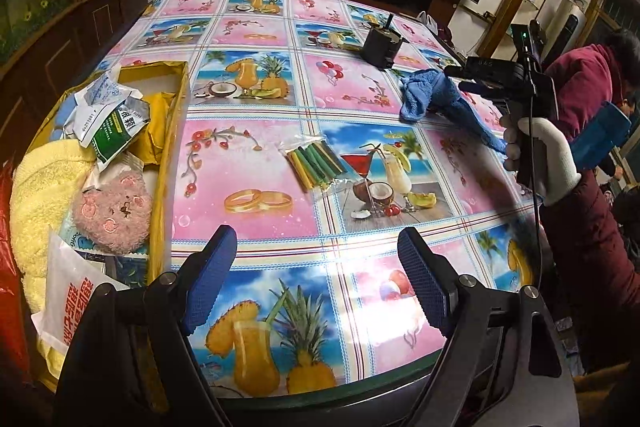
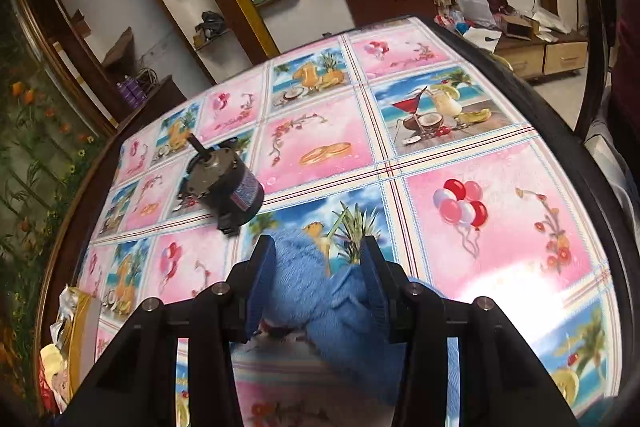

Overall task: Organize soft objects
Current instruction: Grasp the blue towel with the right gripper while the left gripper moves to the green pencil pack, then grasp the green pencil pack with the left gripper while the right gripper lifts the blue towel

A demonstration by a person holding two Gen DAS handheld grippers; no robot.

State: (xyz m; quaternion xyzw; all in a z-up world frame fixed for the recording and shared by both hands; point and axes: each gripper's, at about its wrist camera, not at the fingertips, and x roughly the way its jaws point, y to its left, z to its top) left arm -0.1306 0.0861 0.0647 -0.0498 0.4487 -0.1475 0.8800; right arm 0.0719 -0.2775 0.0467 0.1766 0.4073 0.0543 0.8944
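Note:
A blue cloth lies on the table at the right. In the right wrist view the cloth sits between the blue pads of my right gripper, which closes around it. In the left wrist view that gripper sits over the cloth. My left gripper is open and empty above the near table edge. A yellow box at the left holds a pink plush, a yellow towel and several packets.
A black motor stands on the far table; it also shows in the right wrist view. A clear bag of coloured sticks lies mid-table. A person in a maroon coat stands at the right edge.

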